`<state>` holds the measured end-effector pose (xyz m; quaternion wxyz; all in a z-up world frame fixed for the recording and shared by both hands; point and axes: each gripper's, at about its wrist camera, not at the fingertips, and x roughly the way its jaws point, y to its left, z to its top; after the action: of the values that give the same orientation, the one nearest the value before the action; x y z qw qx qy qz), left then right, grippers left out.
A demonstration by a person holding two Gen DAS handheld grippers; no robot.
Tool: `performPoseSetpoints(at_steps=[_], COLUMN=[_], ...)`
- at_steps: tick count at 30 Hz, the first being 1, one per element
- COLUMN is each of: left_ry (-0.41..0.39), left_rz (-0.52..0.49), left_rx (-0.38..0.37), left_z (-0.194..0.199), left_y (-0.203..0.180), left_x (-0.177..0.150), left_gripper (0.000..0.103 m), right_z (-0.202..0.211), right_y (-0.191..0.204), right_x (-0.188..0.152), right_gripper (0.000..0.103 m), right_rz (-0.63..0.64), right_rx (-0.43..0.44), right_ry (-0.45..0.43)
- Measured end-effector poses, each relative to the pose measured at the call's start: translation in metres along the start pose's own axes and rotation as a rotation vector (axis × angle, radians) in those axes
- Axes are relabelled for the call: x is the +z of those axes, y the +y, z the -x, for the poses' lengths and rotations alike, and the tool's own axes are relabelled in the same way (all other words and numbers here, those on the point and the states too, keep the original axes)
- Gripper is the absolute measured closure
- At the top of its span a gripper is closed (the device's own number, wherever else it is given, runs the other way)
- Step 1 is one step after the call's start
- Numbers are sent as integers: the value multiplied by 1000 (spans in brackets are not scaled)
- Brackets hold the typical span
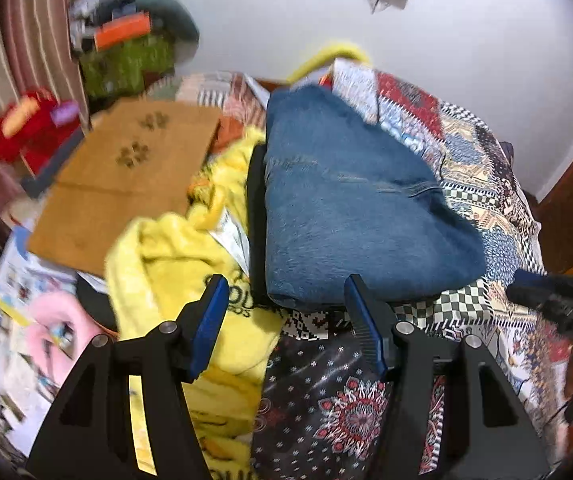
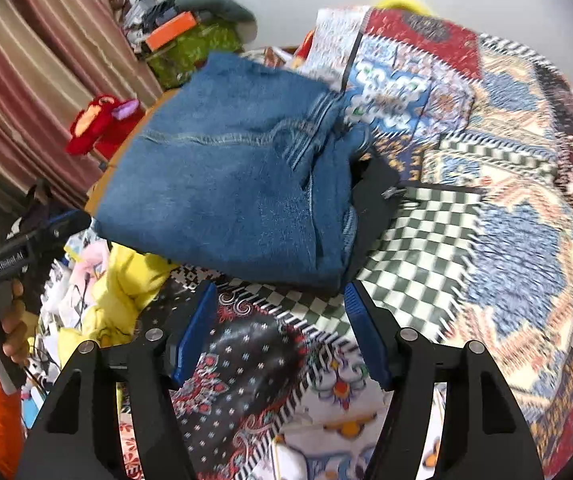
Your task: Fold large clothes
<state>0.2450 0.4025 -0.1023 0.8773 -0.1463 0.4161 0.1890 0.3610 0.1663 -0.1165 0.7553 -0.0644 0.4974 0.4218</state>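
Observation:
Folded blue jeans [image 1: 346, 204] lie on top of a dark garment [image 1: 256, 200] on the patchwork bedspread [image 1: 482, 152]. My left gripper [image 1: 282, 312] is open and empty, just short of the jeans' near edge. In the right wrist view the same jeans [image 2: 238, 172] sit over the dark garment [image 2: 374, 200], and my right gripper [image 2: 280, 308] is open and empty, just short of their near edge. The right gripper shows at the right edge of the left wrist view [image 1: 558, 304]. The left gripper shows at the left of the right wrist view [image 2: 26, 248].
A crumpled yellow garment [image 1: 190, 264] lies left of the jeans. A brown paw-print mat [image 1: 126, 176] lies behind it. A red toy [image 1: 30, 128], a striped curtain [image 2: 38, 60] and a cluttered green-covered pile [image 2: 190, 40] stand at the left. Papers [image 1: 22, 292] lie at the bed's left edge.

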Motion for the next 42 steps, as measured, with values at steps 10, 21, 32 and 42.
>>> performPoseSetpoints(at_steps=[10,21,32,42], left_ry=[-273,-643,-786,-776], left_rz=[-107,-137,-60,-38], left_rx=[-33,24,73,76], left_z=[154,287,317,314], left_y=[-53,-112,-130,-126], left_x=[-14,-83,-133,-137], left_gripper=[44,44,10,5], right_z=[129,259,272,270], right_y=[41,105,129,122], right_x=[-16,-86,-129,-130], right_gripper=[41,40,9,1], right_rz=[29,179,220,188], right_rx=[121,47,-105,-146], right_ry=[-278,-685,-846,-830])
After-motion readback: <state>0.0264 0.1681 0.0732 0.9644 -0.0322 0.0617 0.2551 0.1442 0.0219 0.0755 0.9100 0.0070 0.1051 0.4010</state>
